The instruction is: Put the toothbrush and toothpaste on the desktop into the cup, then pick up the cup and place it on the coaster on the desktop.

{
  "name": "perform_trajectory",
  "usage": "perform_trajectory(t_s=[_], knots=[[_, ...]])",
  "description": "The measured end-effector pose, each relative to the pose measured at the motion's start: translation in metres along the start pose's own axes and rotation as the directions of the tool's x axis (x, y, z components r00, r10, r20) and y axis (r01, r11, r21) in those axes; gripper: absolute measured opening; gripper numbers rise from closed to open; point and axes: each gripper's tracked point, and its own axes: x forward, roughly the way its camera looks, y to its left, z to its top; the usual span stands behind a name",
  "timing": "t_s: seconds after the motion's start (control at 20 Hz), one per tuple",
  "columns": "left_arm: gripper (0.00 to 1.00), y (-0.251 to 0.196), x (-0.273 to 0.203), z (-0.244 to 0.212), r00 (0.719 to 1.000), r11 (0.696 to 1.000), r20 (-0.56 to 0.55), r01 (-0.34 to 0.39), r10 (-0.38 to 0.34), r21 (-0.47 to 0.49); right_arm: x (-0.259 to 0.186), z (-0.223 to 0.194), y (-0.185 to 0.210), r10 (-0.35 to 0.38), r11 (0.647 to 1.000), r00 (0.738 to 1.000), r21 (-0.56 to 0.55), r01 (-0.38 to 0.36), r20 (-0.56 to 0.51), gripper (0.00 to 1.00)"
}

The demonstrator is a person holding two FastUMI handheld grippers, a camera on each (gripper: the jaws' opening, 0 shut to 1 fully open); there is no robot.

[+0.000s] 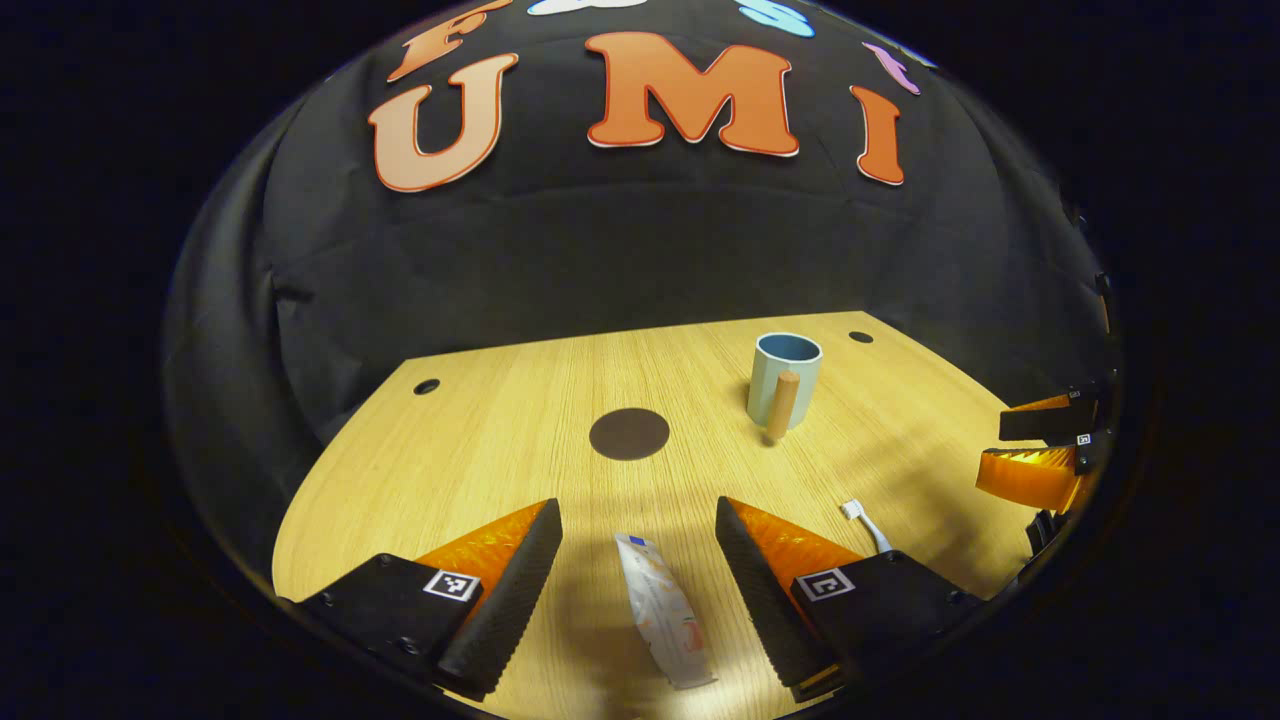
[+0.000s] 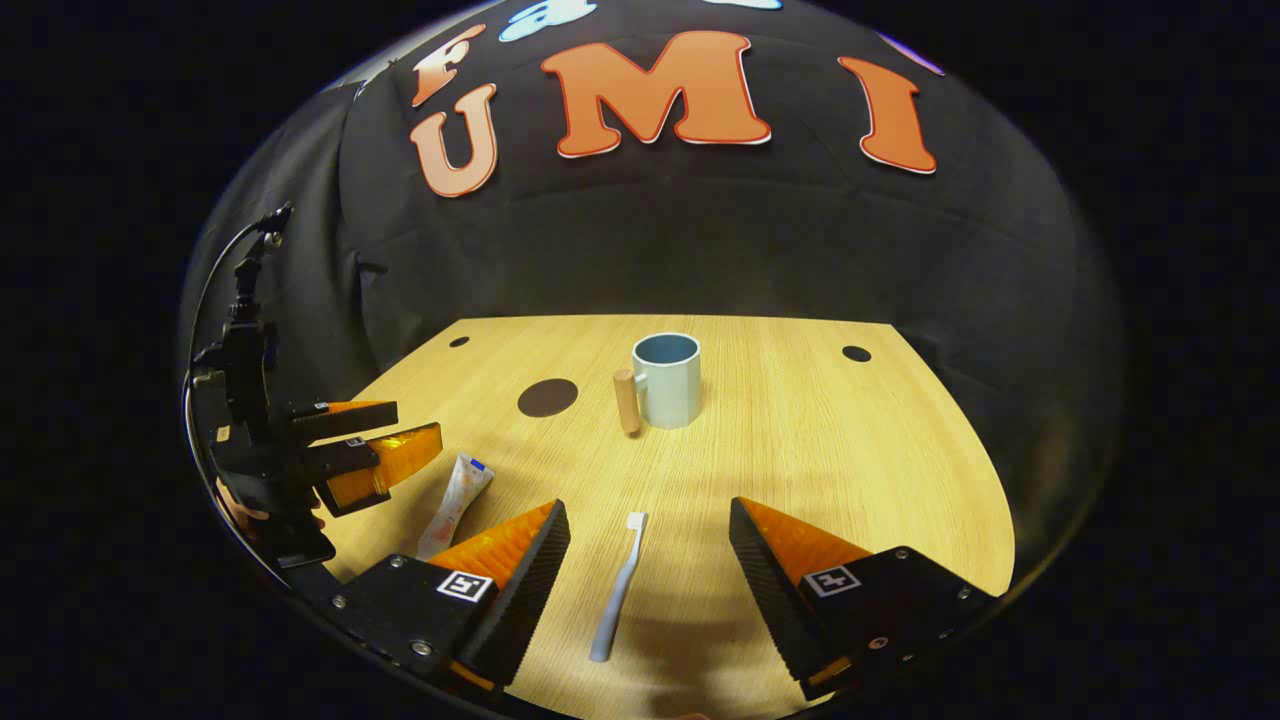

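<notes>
Left gripper view has the left tongs [image 1: 638, 580] spread wide, hovering with the toothpaste [image 1: 662, 622] lying flat on the surface [image 1: 500, 440] between their fingers, untouched. The tube looks light and soft, likely to dent; a grip across its middle seems safest. Its long axis runs away from the camera, capped end pointing roughly toward the coaster [image 1: 629, 434] and cup [image 1: 783, 378]. Right gripper view has the right tongs [image 2: 650, 575] spread as well, straddling the toothbrush [image 2: 618, 588], which looks stiff, thin and slippery, best taken mid-handle; its head points toward the cup, which stands upright, apart from the coaster.
</notes>
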Motion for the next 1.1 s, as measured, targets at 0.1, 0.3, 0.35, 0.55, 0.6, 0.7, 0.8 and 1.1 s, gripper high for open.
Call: perform_trajectory(t_s=[0.1,0.3,0.35,0.55,0.6,0.7,0.8,1.1], knots=[[0.99,0.001,0.006,-0.015,0.998,1.000,-0.055,0.003,-0.004,-0.003,0.004,-0.011,0.003,0.013,1.000,0.999,0.004,-0.013,-0.053,0.94],[0.99,-0.001,0.017,-0.056,0.983,1.000,-0.186,0.001,-0.004,-0.016,0.018,-0.037,0.010,0.032,0.999,0.987,0.007,-0.031,-0.154,0.91],[0.99,-0.004,0.019,-0.064,0.976,1.000,-0.218,0.008,-0.014,-0.028,0.022,-0.043,0.012,0.034,0.999,0.983,0.005,-0.034,-0.179,0.89],[0.97,-0.003,0.024,-0.087,0.945,0.998,-0.328,-0.002,-0.020,-0.066,0.025,-0.058,0.017,0.034,0.999,0.965,0.012,-0.031,-0.259,0.87],[0.97,-0.003,0.024,-0.093,0.935,0.998,-0.354,-0.002,-0.021,-0.066,0.027,-0.061,0.018,0.032,0.999,0.961,0.011,-0.030,-0.275,0.87],[0.92,-0.001,0.022,-0.105,0.911,0.997,-0.411,0.000,-0.031,-0.074,0.029,-0.067,0.021,0.036,0.999,0.950,0.018,-0.032,-0.309,0.84],[0.87,-0.001,0.021,-0.111,0.890,0.994,-0.452,0.008,-0.056,-0.107,0.035,-0.075,0.026,0.035,0.999,0.940,0.024,-0.029,-0.339,0.81],[0.55,0.019,0.026,-0.085,0.852,0.995,-0.520,0.016,-0.065,-0.097,0.036,-0.092,0.029,0.025,0.999,0.899,0.031,-0.013,-0.438,0.62]])
